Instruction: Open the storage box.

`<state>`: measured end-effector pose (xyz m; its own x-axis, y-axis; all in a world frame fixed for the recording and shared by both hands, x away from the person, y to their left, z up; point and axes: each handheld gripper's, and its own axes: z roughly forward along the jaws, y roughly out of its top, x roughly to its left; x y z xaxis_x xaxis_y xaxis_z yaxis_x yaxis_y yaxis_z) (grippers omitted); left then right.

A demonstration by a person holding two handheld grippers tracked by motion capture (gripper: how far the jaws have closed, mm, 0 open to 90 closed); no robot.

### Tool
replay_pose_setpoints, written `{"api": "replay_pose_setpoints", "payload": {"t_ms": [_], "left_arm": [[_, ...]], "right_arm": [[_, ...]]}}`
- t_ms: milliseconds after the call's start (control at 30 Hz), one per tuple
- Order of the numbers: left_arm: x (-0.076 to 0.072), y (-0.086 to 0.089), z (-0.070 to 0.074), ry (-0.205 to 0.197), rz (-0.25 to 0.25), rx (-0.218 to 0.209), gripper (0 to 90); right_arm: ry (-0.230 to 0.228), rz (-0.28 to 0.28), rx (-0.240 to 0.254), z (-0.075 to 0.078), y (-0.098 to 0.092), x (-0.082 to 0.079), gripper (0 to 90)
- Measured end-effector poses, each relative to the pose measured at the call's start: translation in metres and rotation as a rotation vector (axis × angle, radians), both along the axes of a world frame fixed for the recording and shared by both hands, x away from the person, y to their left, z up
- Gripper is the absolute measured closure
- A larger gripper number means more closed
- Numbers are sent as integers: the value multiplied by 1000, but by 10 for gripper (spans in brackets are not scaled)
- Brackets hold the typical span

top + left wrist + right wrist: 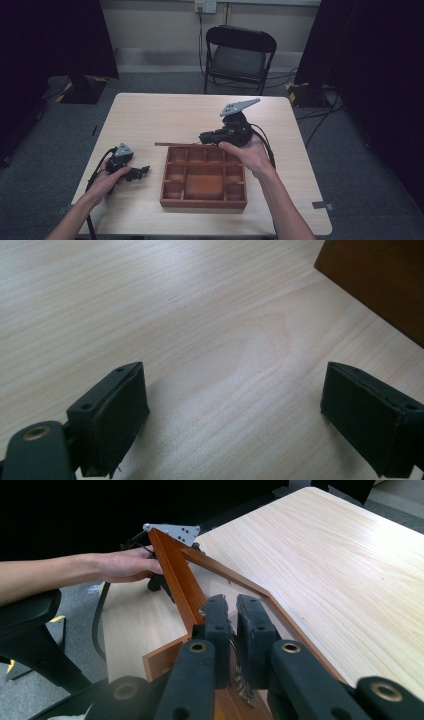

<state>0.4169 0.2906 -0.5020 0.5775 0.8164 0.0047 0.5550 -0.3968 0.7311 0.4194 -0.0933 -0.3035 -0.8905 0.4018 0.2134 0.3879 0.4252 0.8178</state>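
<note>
A wooden tray (pixel 203 202) with several compartments sits at the table's middle. Its thin wood-framed lid (pixel 172 144) stands raised along the tray's far edge and shows edge-on in the high view. My right gripper (pixel 206 137) is shut on that lid (pixel 172 575); in the right gripper view the jaws (pixel 232 601) pinch its thin panel near a corner of the frame. My left gripper (pixel 140 172) rests on the table left of the tray, open. In the left gripper view its jaws (pixel 235 405) stand wide apart over bare wood, with the tray's side (pixel 380 280) at the upper right.
The light wooden table (pixel 150 115) has free room behind and left of the tray. A black folding chair (pixel 239 55) stands beyond the far edge. Dark curtains hang at both sides, and cables lie on the grey floor at the right.
</note>
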Motion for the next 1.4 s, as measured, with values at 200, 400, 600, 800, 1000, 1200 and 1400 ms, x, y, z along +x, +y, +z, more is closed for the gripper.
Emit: {"api": "replay_pose_setpoints", "payload": {"t_ms": [200,400,600,800,1000,1200,1400], "left_arm": [[0,0,0,0,-1,1,108],[0,0,0,0,0,1,108],[0,0,0,-1,0,-4,108],[0,0,0,0,0,1,108],[0,0,0,0,0,1,108],[0,0,0,0,1,-1,108],[0,0,0,0,0,1,108]], "right_arm": [[2,-2,9,1,-1,2,847],[-1,-6,17,0,-1,2,846],[0,-6,23,-1,-2,1,845],[1,-6,26,-2,-2,1,844],[9,-8,29,-2,-3,2,841],[13,-4,30,-3,-3,2,839],[14,-2,28,-3,-3,2,837]]}}
